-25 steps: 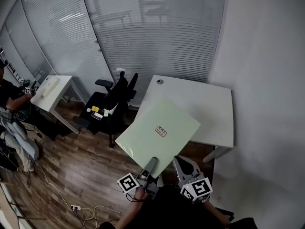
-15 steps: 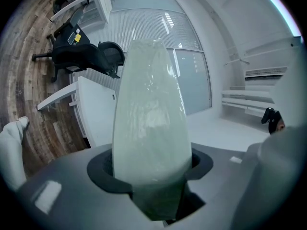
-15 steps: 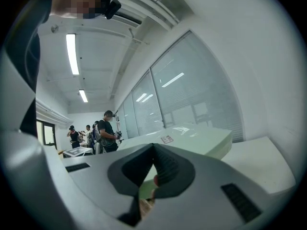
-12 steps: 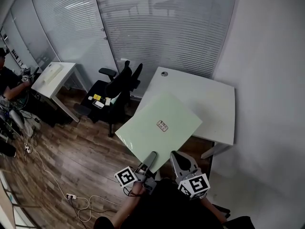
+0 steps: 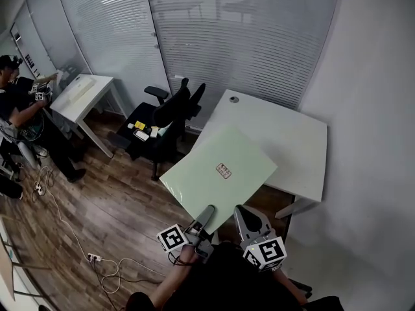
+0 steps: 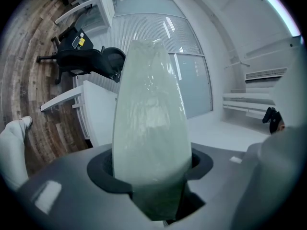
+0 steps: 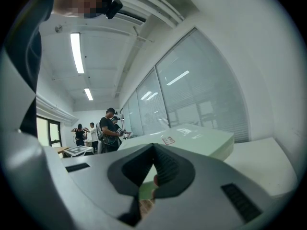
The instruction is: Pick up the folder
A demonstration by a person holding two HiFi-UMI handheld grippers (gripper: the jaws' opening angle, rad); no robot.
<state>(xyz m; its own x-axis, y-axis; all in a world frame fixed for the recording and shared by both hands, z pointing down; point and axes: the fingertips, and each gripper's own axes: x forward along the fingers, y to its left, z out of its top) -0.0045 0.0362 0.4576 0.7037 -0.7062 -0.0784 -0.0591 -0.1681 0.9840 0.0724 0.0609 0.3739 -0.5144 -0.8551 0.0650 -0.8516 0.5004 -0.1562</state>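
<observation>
Your left hand-held gripper (image 5: 206, 214): jaws wide, clamped on near corner of pale green folder (image 5: 220, 170). Folder juts forward over table (image 5: 295, 154) edge. Your right hand-held gripper (image 5: 244, 217): jaws together, empty, just beside folder.

The label (image 5: 224, 171) on the folder (image 5: 201, 183) is too small to read.
</observation>
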